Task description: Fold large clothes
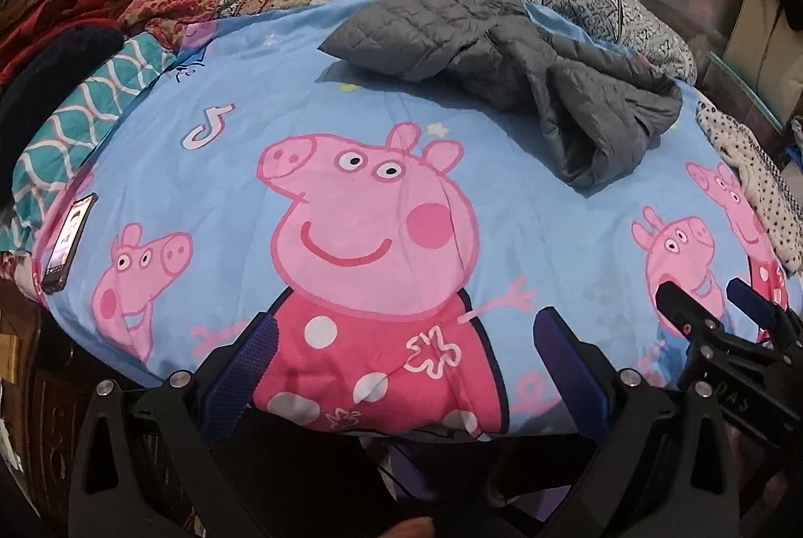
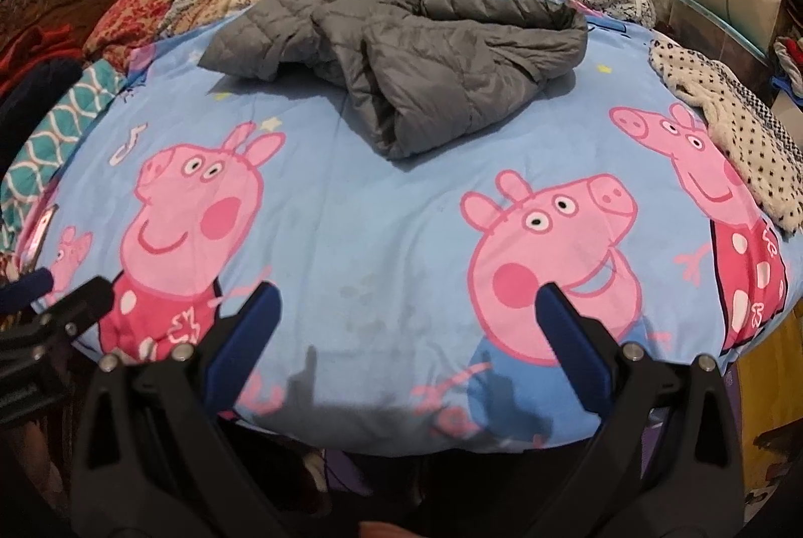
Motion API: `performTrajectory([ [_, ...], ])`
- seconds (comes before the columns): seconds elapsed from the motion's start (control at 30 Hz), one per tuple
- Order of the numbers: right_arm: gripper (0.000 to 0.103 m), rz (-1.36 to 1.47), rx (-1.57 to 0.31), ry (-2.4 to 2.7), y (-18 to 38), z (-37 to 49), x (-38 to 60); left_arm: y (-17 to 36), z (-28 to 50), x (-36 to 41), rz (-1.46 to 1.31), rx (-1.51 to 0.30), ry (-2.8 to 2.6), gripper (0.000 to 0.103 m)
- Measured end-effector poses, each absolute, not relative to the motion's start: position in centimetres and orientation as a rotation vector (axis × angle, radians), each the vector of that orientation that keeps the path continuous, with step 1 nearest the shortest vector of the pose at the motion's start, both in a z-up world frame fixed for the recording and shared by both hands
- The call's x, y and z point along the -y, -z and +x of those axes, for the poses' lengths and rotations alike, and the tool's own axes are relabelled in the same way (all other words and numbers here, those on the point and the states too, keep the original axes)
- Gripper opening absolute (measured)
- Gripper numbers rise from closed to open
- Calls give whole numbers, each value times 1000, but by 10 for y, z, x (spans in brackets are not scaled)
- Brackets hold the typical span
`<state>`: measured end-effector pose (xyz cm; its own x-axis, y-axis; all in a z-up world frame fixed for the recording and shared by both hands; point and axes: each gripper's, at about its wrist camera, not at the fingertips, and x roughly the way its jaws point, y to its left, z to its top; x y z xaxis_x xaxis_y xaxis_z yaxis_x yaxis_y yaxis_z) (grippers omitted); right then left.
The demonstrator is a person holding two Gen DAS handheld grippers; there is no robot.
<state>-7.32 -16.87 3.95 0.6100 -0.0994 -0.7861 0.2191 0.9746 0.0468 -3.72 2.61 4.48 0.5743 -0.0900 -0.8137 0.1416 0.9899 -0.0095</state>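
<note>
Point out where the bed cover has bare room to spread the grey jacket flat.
The widest bare stretch of the blue cover lies between the crumpled grey jacket and both open grippers, left gripper and right gripper. It is crowded at the left edge by the phone and at the right by the spotted garment.

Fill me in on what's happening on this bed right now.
A person holds a two-finger tool in each hand at the near edge of the bed. The left tool and the right tool are both open and empty, hovering over the blue cartoon-pig bedsheet. The grey quilted jacket lies crumpled farther back, untouched, so folding has not begun. A phone rests at the sheet's left edge and a spotted cloth at its right.
</note>
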Motion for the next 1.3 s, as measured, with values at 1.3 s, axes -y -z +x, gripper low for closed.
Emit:
performTrajectory([
  [1.3, 98, 63, -1019, 238, -30, -10, 174, -6, 24, -65, 73, -950, 83, 75],
])
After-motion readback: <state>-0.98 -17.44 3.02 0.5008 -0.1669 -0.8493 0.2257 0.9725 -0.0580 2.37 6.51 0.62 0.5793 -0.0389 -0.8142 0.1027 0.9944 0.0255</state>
